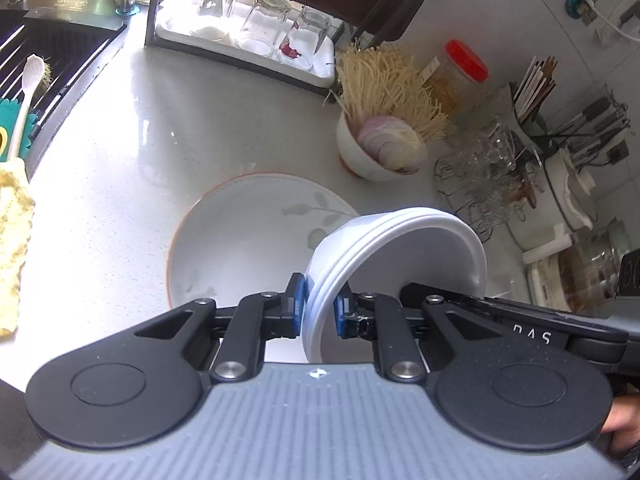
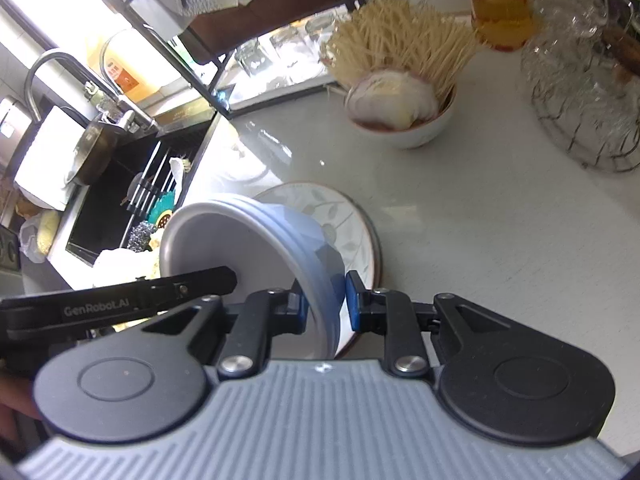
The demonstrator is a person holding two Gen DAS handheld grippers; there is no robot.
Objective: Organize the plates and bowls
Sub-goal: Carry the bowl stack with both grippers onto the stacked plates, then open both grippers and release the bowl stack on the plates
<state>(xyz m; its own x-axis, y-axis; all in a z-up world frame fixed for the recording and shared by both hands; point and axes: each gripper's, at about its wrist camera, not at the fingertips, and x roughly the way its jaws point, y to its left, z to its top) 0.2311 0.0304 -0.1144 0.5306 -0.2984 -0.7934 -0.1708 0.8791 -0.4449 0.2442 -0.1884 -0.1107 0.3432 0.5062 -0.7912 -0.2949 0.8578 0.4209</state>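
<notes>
Clearly, both tools shared one load at this moment.
Left tongs [image 1: 320, 304]: clamped on the rim of the stack of white bowls [image 1: 384, 248], one blue pad outside the wall and one inside.
Right tongs [image 2: 325, 300]: likewise clamped on the rim of the same stack [image 2: 224, 240], at the opposite side; a blue pad sat against the outer wall.
Stack of white bowls: several nested bowls, tipped on edge and held off the desk [image 1: 120, 168] between the two tools, with the open mouth turned sideways.
Other tool in view: each camera caught the far tool's black finger reaching into the mouth of the bowls.
Plate [image 1: 240, 232]: a large white plate with an orange rim and a grey leaf print lay flat on the desk, right behind and under the lifted stack.
Small bowl [image 1: 360, 156]: stood farther back on the desk, holding dry noodles and a cut onion.
Drying rack [image 1: 248, 40]: sat at the back with upturned glasses on its tray.
Sink [image 1: 52, 64]: lay to the left of the plate, with a white-handled brush across it.
Jar [image 1: 460, 72]: a red-lidded jar stood beside the noodles.
Hand: part of a person's hand [image 1: 624, 420] showed at the lower right edge of the left view.
</notes>
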